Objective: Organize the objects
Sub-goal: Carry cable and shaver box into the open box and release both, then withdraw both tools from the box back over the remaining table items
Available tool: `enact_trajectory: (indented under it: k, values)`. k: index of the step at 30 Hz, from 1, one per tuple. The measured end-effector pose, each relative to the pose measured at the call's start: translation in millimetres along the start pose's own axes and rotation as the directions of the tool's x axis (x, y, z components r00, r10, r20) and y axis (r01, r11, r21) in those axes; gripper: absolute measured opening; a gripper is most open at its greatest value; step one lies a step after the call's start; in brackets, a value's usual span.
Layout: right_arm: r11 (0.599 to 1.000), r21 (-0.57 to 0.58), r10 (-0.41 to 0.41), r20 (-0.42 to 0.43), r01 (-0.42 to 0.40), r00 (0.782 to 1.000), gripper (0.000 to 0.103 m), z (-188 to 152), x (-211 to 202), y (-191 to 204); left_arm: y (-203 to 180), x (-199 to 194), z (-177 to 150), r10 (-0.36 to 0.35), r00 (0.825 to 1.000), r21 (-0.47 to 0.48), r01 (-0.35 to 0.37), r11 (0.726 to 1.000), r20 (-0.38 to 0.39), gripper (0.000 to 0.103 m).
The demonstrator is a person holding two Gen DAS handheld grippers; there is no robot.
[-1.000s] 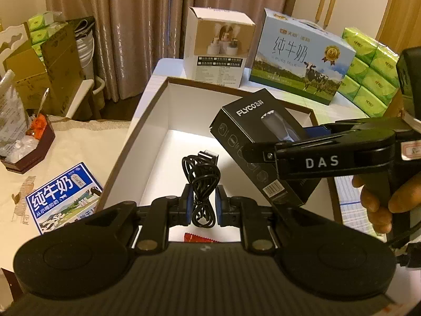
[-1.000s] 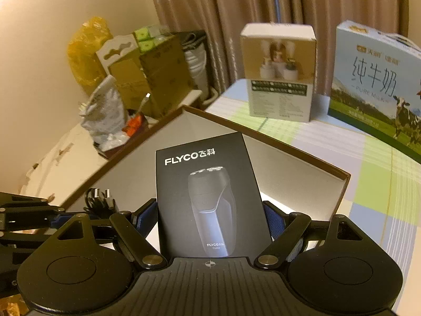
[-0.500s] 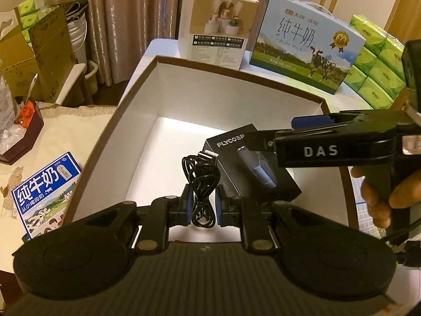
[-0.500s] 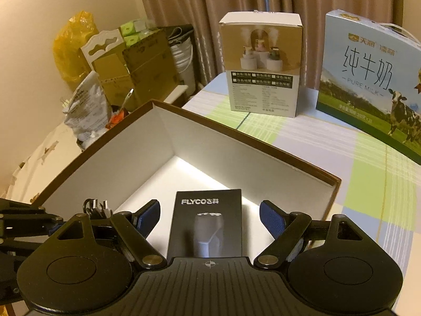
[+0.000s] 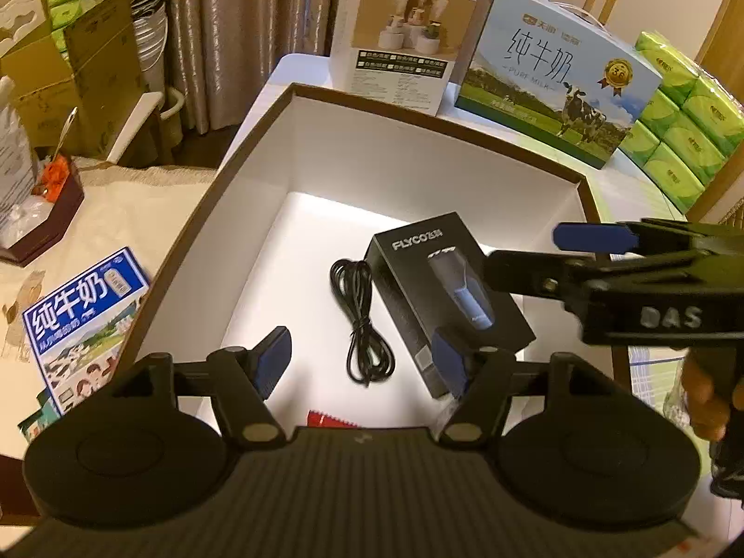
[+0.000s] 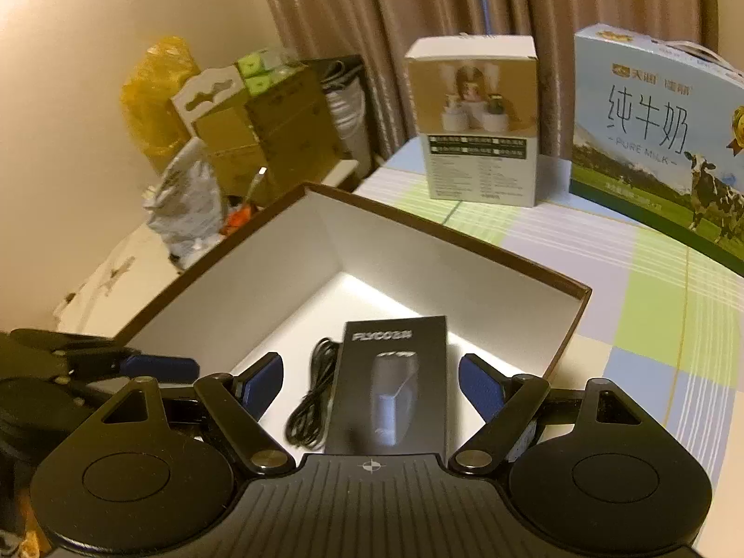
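A black FLYCO shaver box (image 5: 446,297) lies flat on the floor of a large open white box with brown rim (image 5: 418,111). A coiled black cable (image 5: 362,321) lies beside it on the left. Both also show in the right wrist view: shaver box (image 6: 390,386), cable (image 6: 311,400), big box (image 6: 446,232). My left gripper (image 5: 362,358) is open and empty above the cable. My right gripper (image 6: 369,383) is open and empty above the shaver box; it also shows at the right of the left wrist view (image 5: 590,246).
A beige product box (image 5: 395,32), a blue milk carton (image 5: 553,74) and green tissue packs (image 5: 683,111) stand behind the big box. A small milk carton (image 5: 79,316) lies to the left. A red packet (image 5: 332,418) lies in the big box's near end.
The left gripper opened and let the cable drop onto the big box's floor. The right gripper, which released the shaver box earlier, has risen slightly; the shaver box lies flat.
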State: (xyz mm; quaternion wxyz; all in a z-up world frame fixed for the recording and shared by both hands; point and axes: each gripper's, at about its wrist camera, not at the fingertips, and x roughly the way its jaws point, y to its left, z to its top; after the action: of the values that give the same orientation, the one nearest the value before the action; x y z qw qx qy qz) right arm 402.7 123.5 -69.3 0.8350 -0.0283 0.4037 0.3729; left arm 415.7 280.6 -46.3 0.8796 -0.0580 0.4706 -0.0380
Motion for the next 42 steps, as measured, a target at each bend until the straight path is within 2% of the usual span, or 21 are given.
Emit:
enact_trajectory:
  k: [2, 10, 14, 22, 42]
  values:
    - [1.000, -0.005, 0.005, 0.007, -0.005, 1.000, 0.080, -3.4, -8.0, 3.7, 1.6, -5.0, -2.8, 0.003, 1.000, -0.011, -0.003, 1.000, -0.005, 0.071]
    - [1.000, 0.003, 0.030, 0.030, -0.030, 0.999, 0.080, -18.0, -40.1, 14.0, 4.7, -27.8, -14.8, 0.024, 1.000, -0.048, -0.024, 0.999, -0.002, 0.076]
    - [0.999, 0.014, 0.035, 0.039, -0.036, 0.999, 0.080, -26.1, -57.3, 18.0, 2.6, -42.1, -20.4, 0.049, 0.999, -0.053, -0.048, 0.997, 0.009, 0.077]
    - [0.999, 0.041, 0.032, 0.050, -0.034, 0.998, 0.080, -43.1, -89.1, 25.2, -7.6, -69.2, -33.2, 0.049, 0.998, -0.068, -0.046, 0.997, 0.032, 0.077]
    - [0.995, 0.099, -0.005, 0.072, -0.002, 0.997, 0.086, -105.5, -172.5, 35.4, -58.8, -124.3, -83.0, 0.002, 0.998, -0.022, 0.000, 1.000, 0.070, 0.082]
